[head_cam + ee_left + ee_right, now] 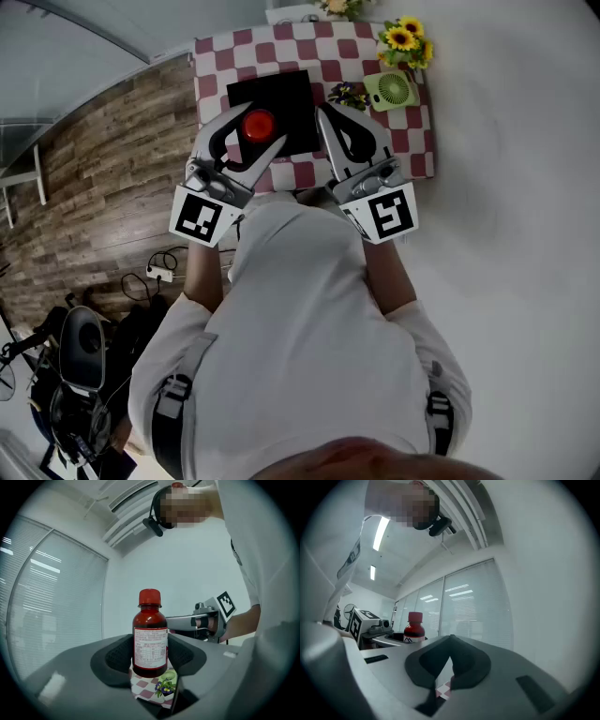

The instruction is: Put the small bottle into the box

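Small bottle (150,634) – red-capped, upright – is gripped by left tongs (150,660) near black box (292,94); right tongs (449,663) are closed, empty

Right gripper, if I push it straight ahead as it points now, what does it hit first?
Nothing near, it seems: the right gripper, jaws together, aims over the checkered cloth at distant window blinds. The small bottle in the left gripper sits off its left side.

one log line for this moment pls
left tongs: shut on small bottle | small bottle: upright, above checkered cloth, by black box | right tongs: shut, empty
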Demonstrator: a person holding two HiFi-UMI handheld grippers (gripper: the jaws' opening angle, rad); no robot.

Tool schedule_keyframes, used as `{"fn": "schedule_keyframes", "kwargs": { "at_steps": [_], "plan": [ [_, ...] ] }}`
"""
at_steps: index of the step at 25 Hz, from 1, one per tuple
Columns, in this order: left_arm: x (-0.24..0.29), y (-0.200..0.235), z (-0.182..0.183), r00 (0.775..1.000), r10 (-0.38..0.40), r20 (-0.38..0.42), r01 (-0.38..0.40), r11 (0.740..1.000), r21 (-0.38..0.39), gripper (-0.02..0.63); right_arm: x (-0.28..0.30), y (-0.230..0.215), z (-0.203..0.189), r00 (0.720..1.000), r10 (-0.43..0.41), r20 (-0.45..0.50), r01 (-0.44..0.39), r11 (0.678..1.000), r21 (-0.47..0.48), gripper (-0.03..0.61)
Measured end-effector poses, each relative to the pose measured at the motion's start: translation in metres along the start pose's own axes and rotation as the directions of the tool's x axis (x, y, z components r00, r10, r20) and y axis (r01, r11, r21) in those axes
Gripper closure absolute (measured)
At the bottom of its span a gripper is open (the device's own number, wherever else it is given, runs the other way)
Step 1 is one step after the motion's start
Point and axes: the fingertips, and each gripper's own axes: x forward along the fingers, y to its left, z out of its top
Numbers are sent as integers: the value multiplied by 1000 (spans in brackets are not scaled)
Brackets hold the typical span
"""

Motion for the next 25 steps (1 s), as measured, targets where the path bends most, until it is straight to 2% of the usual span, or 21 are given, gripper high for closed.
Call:
{"fn": "schedule_keyframes", "kwargs": {
  "at_steps": [5, 9, 13, 20, 25],
  "plan": [
    [12, -18, 8, 1000, 13, 1, -13, 1000, -23, 394, -23, -16, 8, 1000, -1, 10, 1, 1000, 2, 579],
    [23, -25, 21, 998, 60, 3, -60, 997, -55, 394, -37, -31, 19, 1000, 14, 23, -14, 1000, 12, 578],
    [27, -32, 27, 995, 97, -18, -98, 995, -34, 394, -49, -42, 24, 999, 32, 41, -33, 999, 23, 577],
    [15, -46, 17, 984, 171, -42, -173, 984, -32, 394, -80, -59, -20, 1000, 19, -5, -18, 987, 161, 577],
    [-2, -50, 7, 979, 202, -31, -203, 978, -36, 394, -94, -60, -41, 999, -15, -52, 25, 982, 189, 577]
  ]
}}
